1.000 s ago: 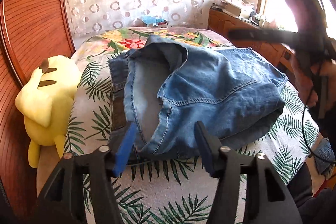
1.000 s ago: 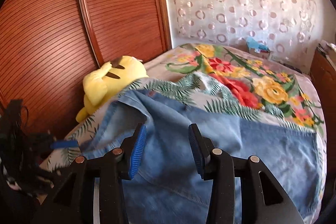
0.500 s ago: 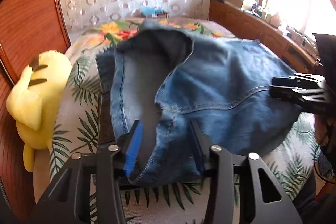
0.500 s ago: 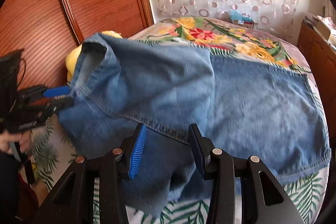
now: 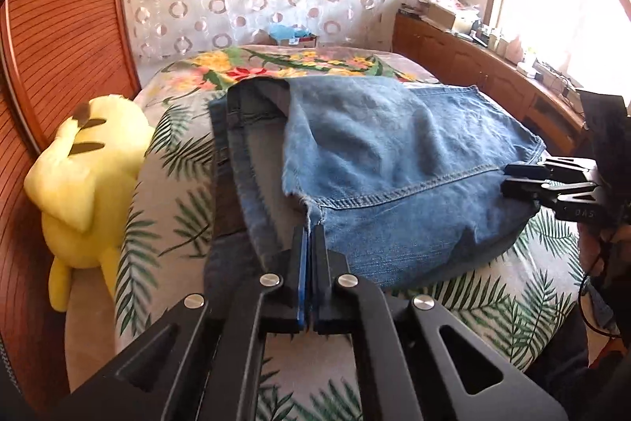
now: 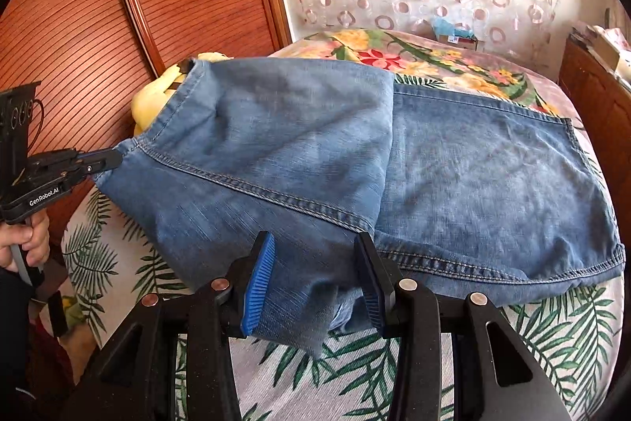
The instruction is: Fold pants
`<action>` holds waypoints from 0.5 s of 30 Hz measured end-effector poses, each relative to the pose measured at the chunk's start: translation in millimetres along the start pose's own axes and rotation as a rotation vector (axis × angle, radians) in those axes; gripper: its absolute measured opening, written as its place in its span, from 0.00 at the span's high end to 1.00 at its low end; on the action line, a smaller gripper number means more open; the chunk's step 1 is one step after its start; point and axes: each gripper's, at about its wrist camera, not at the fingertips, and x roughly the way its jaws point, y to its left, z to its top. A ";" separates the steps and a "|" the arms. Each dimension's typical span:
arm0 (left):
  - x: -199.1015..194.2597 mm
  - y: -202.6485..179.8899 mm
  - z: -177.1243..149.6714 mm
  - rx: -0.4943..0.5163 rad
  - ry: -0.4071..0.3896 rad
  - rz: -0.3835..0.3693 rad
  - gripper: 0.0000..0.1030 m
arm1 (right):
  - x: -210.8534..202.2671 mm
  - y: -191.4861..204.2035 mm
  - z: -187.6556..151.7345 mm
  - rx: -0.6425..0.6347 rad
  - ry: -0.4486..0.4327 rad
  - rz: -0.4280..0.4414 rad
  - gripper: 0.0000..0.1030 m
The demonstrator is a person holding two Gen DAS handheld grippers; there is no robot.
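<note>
- I have the faded blue denim pants [image 6: 453, 164] lying across the bed's palm-leaf and flower print cover [image 6: 552, 334], part-folded: one layer is doubled over the rest, its fold edge running up the middle of the right wrist view.
- My left gripper [image 5: 311, 235] has just been closing and now sits clenched on a frayed corner of the denim where a stitched seam ends; from the right wrist view I see its black tips pinching that same corner at the left edge of the cloth, lifted a little clear of the cover.
- My right gripper [image 6: 315, 279] is half spread, blue ribbed pad on one side and black finger on the other, with a bunched lump of denim between them. I cannot tell whether the pads are pressing on it or only standing either side.
- Step in hand, as I judge it: taking hold of the near edge at two points, ready to carry it over for the next fold.
- Next move calls for a sure hold in the right gripper, then both hands lifting together and level so the seam stays straight.
- The yellow plush toy [image 5: 86, 184] sits beside the pants against the reddish wooden slatted panel [image 5: 59, 38]; I'd keep the swing away from it.
</note>
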 end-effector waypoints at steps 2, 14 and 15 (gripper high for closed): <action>3.0 4.0 -4.6 -0.015 0.015 0.011 0.98 | -1.1 2.0 -3.8 -0.002 -0.002 0.007 0.58; 7.3 -4.2 0.3 0.001 0.018 0.080 0.88 | 0.2 -0.7 -12.4 0.032 0.000 -0.003 0.58; 7.4 -5.0 1.0 0.004 0.017 0.082 0.86 | 0.0 -1.6 -12.7 0.038 0.000 0.000 0.58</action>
